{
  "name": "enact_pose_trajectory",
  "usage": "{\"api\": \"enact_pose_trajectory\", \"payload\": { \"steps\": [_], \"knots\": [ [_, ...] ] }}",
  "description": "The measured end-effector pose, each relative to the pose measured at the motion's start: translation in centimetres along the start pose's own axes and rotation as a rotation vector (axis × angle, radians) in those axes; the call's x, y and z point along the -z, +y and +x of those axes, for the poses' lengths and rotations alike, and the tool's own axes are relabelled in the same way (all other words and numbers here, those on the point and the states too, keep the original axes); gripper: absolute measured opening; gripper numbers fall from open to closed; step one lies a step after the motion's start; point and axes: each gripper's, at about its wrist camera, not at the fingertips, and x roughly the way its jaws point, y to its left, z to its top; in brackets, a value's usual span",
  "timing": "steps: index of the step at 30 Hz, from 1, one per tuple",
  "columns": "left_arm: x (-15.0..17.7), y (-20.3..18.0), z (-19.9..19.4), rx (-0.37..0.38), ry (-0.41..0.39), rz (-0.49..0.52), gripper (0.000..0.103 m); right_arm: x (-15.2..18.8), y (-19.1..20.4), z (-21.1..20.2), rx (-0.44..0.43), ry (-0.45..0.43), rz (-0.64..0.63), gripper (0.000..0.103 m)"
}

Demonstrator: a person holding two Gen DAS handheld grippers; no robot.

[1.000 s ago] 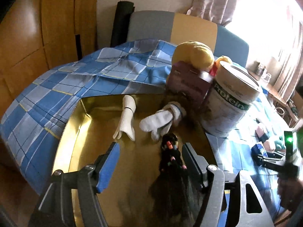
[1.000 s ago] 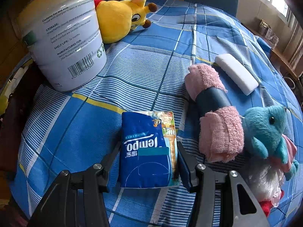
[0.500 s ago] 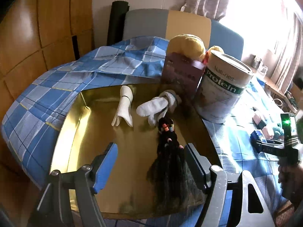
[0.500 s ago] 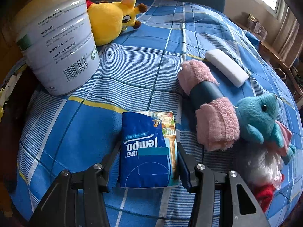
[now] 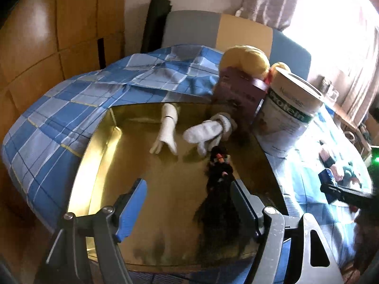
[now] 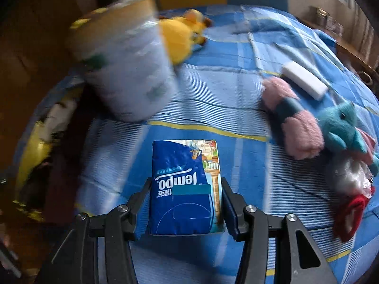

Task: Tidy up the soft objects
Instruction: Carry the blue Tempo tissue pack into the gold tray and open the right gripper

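Observation:
In the left wrist view a gold tray holds two white gloves and a black beaded wig. My left gripper hovers open over the tray's near part. The wig lies loose along its right finger, and the pads do not press it. My right gripper is shut on a blue tissue pack and holds it above the checked blue cloth. At the right edge of the left wrist view that gripper and its pack show again.
A white protein can and a maroon box stand at the tray's right side, with a yellow plush behind. On the cloth lie a pink towel roll, a teal plush, a white block and a plastic bag.
My right gripper has lifted the tissue pack off the cloth and swung left toward the can and tray. My left gripper has drawn back from the tray, leaving the wig lying there.

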Motion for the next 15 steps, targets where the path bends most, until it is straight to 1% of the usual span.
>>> {"api": "enact_pose_trajectory", "payload": {
  "steps": [4, 9, 13, 15],
  "knots": [
    [-0.4, 2.1, -0.4, -0.025, -0.026, -0.056, 0.074, -0.2, 4.2, -1.2, -0.077, -0.023, -0.064, 0.052],
    [-0.9, 4.9, -1.3, -0.068, -0.063, -0.112, 0.074, -0.3, 11.4, -2.5, -0.203, -0.049, -0.181, 0.052],
    [-1.2, 7.1, -1.8, -0.103, -0.083, -0.157, 0.074, -0.9, 17.2, -1.9, -0.298, -0.029, -0.268, 0.052],
    [-1.3, 7.9, -1.8, -0.113, -0.082, -0.175, 0.074, -1.2, 19.4, -1.2, -0.310, -0.019, -0.302, 0.052]
  ]
}}
